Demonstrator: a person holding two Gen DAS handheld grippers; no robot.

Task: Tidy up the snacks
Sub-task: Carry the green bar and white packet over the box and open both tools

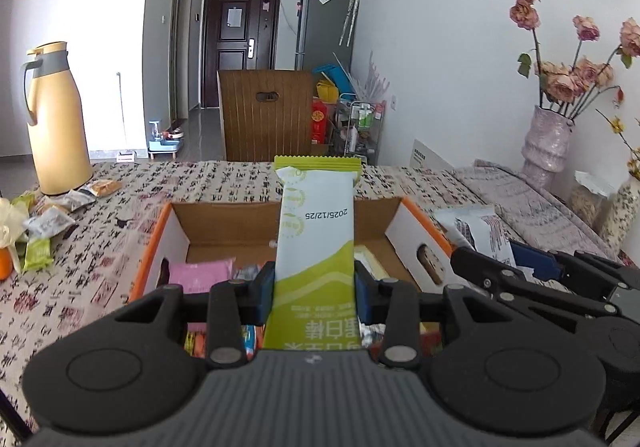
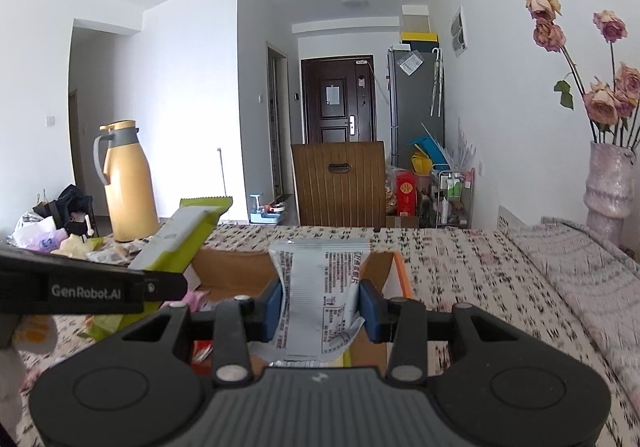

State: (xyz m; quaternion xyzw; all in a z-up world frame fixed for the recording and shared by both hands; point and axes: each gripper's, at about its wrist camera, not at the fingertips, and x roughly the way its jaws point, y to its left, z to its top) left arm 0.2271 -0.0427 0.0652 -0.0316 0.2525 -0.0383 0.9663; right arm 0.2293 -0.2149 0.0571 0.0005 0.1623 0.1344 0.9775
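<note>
My left gripper [image 1: 314, 293] is shut on a green and white snack bar [image 1: 314, 231], held upright above an open cardboard box [image 1: 224, 223] with an orange rim. The box holds several snacks, among them a pink packet [image 1: 200, 275]. My right gripper [image 2: 320, 305] is shut on a white snack packet [image 2: 318, 287] with black print, over the box's right part [image 2: 380, 267]. In the left wrist view the right gripper [image 1: 532, 271] and its packet [image 1: 480, 231] show at the right. In the right wrist view the left gripper [image 2: 152, 287] and green bar [image 2: 180, 239] show at the left.
Several loose snack packets [image 1: 44, 223] lie at the table's left beside a yellow thermos jug [image 1: 56, 127]. A vase with dried roses [image 1: 548, 143] stands at the right on a folded cloth [image 1: 532, 203]. A wooden chair back [image 1: 266, 115] stands beyond the patterned tablecloth [image 1: 80, 259].
</note>
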